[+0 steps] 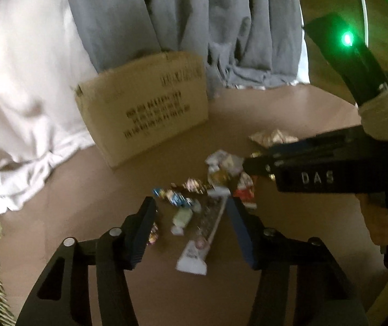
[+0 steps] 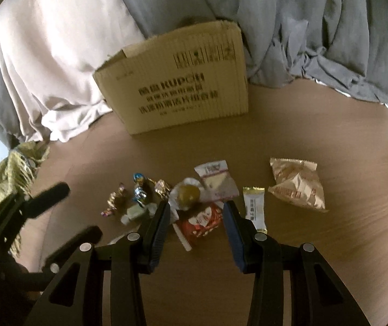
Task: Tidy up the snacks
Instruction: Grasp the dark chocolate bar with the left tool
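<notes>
A heap of small snacks lies on the brown table (image 2: 302,244). In the left wrist view my left gripper (image 1: 191,206) is open above a long white bar (image 1: 203,233), a pale green candy (image 1: 181,217) and blue foil candies (image 1: 176,199); its pads touch none of them. My right gripper (image 2: 196,210) is open too, straddling a red packet (image 2: 202,221) with gaps on both sides. The right gripper (image 1: 251,164) enters the left wrist view from the right, over the heap. An open cardboard box (image 2: 183,92) stands behind the snacks.
A beige bag (image 2: 297,187) and a slim white packet (image 2: 255,209) lie right of the heap. Grey and white bedding (image 2: 58,68) hangs behind the box. A yellow fringed cloth (image 2: 9,171) sits at the left edge. A hand (image 1: 378,222) holds the right gripper.
</notes>
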The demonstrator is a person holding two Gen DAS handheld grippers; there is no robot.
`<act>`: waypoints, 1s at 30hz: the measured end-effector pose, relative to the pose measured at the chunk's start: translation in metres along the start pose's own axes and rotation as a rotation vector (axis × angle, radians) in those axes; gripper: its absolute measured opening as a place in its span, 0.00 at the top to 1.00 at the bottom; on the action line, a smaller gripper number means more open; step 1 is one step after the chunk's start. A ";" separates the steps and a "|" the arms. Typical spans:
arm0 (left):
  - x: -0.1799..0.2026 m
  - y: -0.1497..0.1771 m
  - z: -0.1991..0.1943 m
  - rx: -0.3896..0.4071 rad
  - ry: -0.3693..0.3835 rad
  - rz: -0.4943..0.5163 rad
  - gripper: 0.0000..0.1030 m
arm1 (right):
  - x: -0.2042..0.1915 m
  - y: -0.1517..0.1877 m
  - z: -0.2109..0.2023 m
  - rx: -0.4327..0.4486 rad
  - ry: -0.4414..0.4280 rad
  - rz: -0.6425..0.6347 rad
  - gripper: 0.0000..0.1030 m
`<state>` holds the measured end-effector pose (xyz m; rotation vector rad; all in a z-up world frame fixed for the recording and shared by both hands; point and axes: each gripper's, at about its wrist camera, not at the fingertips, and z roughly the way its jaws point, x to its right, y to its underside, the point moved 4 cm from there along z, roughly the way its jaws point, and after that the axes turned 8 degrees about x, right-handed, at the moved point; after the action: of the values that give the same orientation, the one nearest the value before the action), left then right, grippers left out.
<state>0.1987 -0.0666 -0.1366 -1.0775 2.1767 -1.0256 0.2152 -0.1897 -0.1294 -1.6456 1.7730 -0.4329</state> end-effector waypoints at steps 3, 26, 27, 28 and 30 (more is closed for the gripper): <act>0.003 0.010 0.009 -0.040 0.028 -0.012 0.54 | 0.000 0.003 0.005 -0.012 0.005 -0.007 0.60; -0.002 0.034 0.062 -0.175 0.095 -0.120 0.69 | 0.009 0.015 0.044 -0.107 0.025 0.041 0.64; -0.002 0.034 0.063 -0.176 0.096 -0.124 0.69 | 0.010 0.015 0.046 -0.108 0.026 0.043 0.64; -0.002 0.033 0.063 -0.176 0.097 -0.126 0.70 | 0.010 0.015 0.047 -0.110 0.029 0.042 0.64; -0.001 0.032 0.065 -0.180 0.097 -0.134 0.71 | 0.008 0.015 0.050 -0.113 0.023 0.039 0.67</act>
<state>0.2302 -0.0786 -0.2007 -1.2945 2.3374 -0.9716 0.2374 -0.1857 -0.1773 -1.6867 1.8737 -0.3405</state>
